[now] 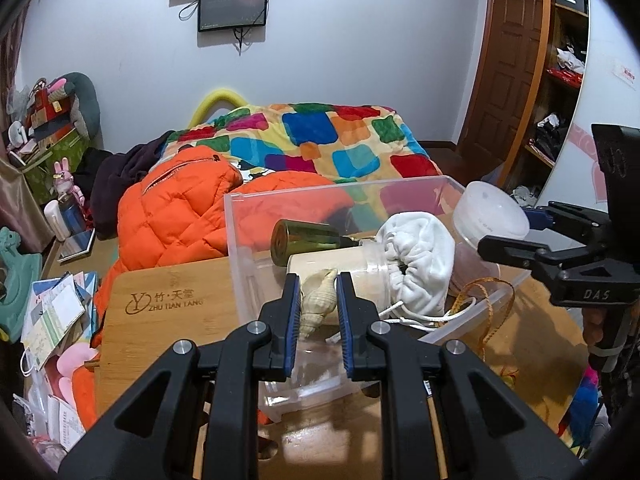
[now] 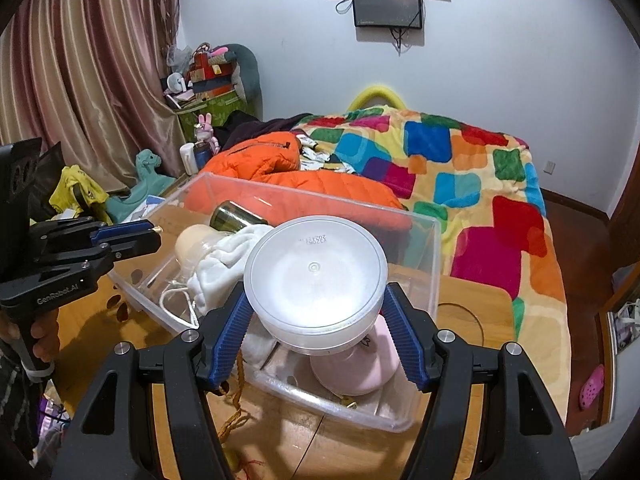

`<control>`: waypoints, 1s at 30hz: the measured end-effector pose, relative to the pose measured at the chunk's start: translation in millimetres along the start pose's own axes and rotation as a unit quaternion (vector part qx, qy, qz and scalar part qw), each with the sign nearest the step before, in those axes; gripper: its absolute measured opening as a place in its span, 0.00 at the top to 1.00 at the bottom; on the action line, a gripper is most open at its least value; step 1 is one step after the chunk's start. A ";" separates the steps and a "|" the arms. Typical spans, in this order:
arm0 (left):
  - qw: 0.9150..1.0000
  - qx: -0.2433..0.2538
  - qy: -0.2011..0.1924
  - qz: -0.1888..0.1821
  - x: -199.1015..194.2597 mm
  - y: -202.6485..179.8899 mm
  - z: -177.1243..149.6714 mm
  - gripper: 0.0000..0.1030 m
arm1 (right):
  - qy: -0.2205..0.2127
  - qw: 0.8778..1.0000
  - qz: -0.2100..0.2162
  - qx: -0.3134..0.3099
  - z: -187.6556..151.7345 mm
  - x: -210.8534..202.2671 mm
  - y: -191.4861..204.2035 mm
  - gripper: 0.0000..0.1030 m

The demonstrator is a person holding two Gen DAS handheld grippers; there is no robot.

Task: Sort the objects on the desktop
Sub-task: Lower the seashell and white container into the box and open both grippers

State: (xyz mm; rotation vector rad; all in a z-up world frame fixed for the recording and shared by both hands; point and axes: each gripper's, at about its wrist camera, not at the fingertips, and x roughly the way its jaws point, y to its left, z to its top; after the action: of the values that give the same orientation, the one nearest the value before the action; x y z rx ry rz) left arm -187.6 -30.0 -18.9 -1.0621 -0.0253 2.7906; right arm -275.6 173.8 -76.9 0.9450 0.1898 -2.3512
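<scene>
Shell and jar held over the clear plastic storage box (image 1: 256, 240)

A cream ridged spiral seashell (image 1: 318, 300) is clamped between the blue pads of the left hand-held gripper (image 1: 318, 304), above the box's near wall. A translucent white round plastic jar (image 2: 316, 276) is gripped by its sides in the right hand-held gripper (image 2: 316, 320), over the box's interior. Inside the box, a white drawstring cloth pouch (image 1: 420, 256) and an olive-green metal cylinder (image 1: 304, 240) are seen. The box is set on the bamboo bench (image 1: 168, 320).

The frosted jar (image 2: 316, 276) hides most of the pink object (image 2: 360, 364) beneath.
</scene>
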 end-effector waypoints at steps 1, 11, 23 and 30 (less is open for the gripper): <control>1.000 -0.002 0.000 -0.006 0.9 0.2 -0.2 0.83 | 0.002 1.000 0.000 0.000 -0.3 2.5 0.2 0.39; 1.000 -0.002 0.004 -0.005 7.3 -0.9 -1.7 0.83 | 0.015 1.000 0.007 -0.008 -0.7 18.3 9.5 0.39; 1.000 0.020 0.010 0.009 17.5 -9.7 -3.4 0.83 | 0.029 0.999 0.004 -0.018 0.3 30.2 17.6 0.39; 1.000 0.018 0.009 0.011 17.3 -10.4 -3.8 0.78 | 0.023 0.999 -0.008 -0.038 1.1 29.2 29.0 0.39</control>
State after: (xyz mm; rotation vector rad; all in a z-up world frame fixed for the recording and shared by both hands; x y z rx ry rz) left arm -196.4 -17.2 -32.4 -1.0858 0.0390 2.7883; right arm -276.3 135.9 -93.3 0.9652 0.3051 -2.3204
